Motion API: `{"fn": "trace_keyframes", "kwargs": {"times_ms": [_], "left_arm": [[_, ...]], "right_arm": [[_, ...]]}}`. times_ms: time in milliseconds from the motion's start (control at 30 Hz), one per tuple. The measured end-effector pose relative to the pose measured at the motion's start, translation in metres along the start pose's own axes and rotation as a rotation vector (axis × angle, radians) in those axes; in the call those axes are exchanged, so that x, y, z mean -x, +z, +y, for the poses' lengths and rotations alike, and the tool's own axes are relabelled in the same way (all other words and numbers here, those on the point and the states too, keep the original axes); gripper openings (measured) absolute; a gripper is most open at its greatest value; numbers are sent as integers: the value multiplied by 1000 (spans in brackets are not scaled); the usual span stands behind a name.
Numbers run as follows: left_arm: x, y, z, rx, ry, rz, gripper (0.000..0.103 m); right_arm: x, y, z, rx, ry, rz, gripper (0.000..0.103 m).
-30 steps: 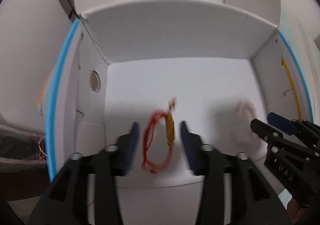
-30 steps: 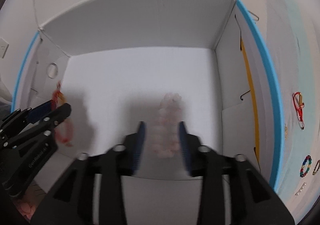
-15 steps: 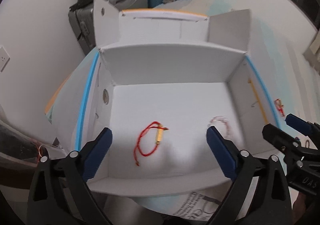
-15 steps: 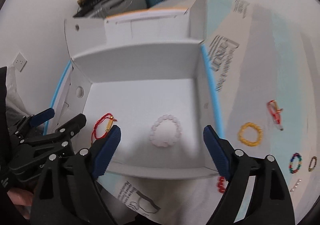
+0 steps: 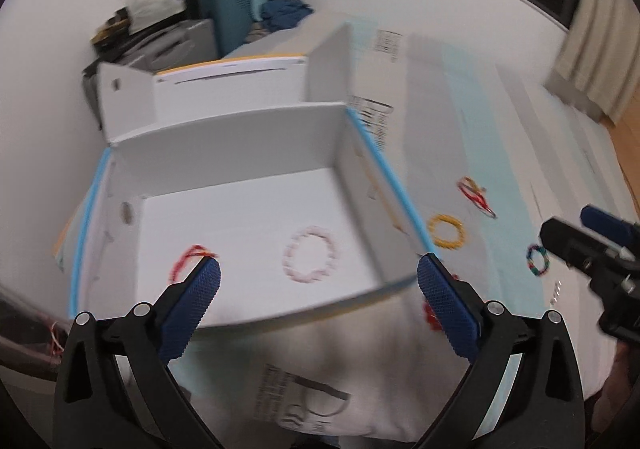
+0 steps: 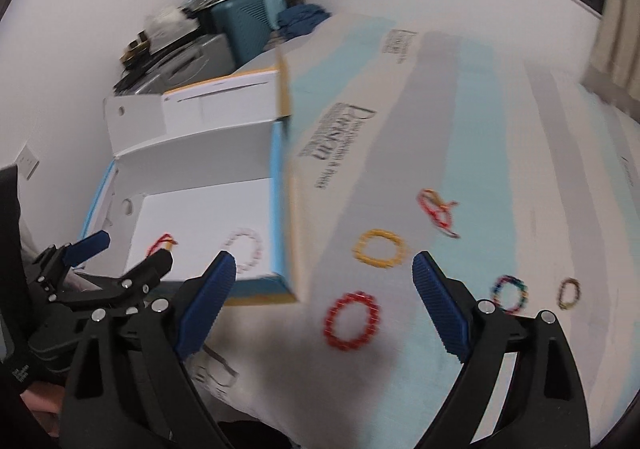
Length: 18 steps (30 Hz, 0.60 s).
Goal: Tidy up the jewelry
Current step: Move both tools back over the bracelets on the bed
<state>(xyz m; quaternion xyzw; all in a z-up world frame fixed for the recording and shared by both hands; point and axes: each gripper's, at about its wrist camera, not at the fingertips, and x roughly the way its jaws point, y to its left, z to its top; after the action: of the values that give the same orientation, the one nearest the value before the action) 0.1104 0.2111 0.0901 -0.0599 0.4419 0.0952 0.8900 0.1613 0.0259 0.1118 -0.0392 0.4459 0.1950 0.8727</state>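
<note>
Both grippers had pulled back out of the box since the earlier frame, and two bracelets lay on its floor where the jaws had hung over them. Left gripper stood wide and empty; right gripper was opening, nothing between its jaws. Inside the box sat the red cord and the pink beads (two pieces done). Outside on the sheet waited a red ring, a yellow ring, a red knot, a multicolour ring and, blurred, perhaps an olive one.
</note>
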Motion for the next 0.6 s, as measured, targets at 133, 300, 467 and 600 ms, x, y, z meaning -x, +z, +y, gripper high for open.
{"fn": "trace_keyframes", "kwargs": {"times_ms": [133, 300, 467, 600], "left_arm": [[-6, -14, -37, -55, -59, -6, 97], [-19, -33, -77, -113, -110, 8, 97], [-33, -45, -111, -162, -129, 22, 97], [-43, -51, -128, -185, -139, 34, 97]], "right_arm": [[15, -15, -39, -38, -46, -5, 86], [25, -35, -89, -87, -104, -4, 86], [24, -55, -136, -141, -145, 14, 86], [19, -69, -163, -159, -168, 27, 86]]}}
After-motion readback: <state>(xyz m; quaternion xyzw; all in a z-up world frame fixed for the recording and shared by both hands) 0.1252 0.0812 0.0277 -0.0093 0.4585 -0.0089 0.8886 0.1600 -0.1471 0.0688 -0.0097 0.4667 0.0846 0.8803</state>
